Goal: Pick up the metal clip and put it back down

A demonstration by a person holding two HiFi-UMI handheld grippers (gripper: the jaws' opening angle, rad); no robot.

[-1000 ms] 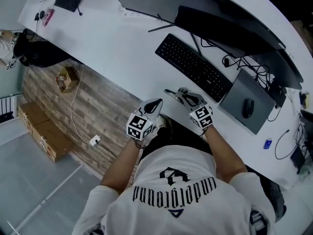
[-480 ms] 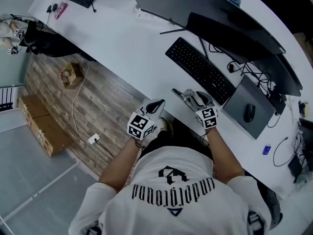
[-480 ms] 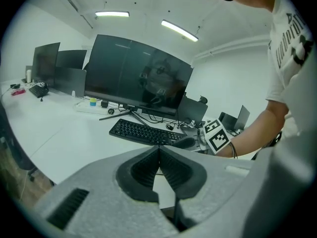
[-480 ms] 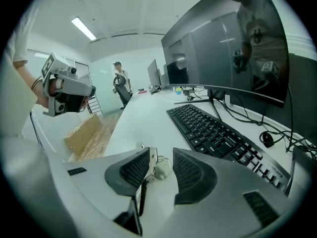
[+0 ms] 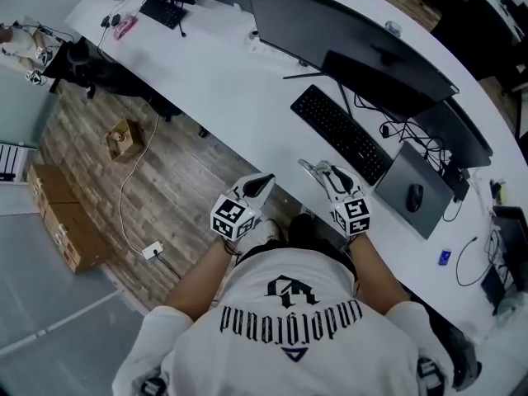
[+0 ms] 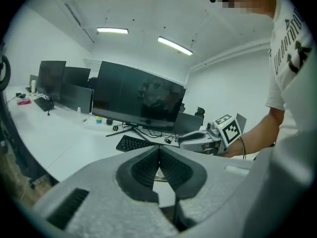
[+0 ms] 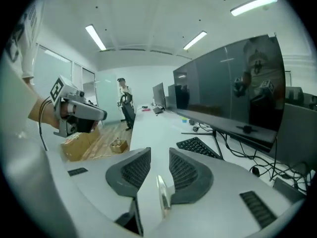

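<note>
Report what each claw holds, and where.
Nothing held. Right claw has just been opening; the metal clip shows in its gap, unpinched. Left claw shut, empty.

The desk (image 5: 239, 81) carries two keyboards, the near keyboard (image 5: 342, 134) and the far keyboard (image 5: 165, 11), and one mouse (image 5: 414, 196). One metal clip (image 7: 161, 190) is present. The floor (image 5: 190, 172) holds three cardboard boxes: one small open box (image 5: 124, 139) and two large boxes (image 5: 51, 186).

i see the metal clip (image 7: 162, 195): small, shiny silver, narrow and edge-on, low in the gap between my right gripper's (image 7: 159, 152) parted jaws, neither pad pressing it.
</note>
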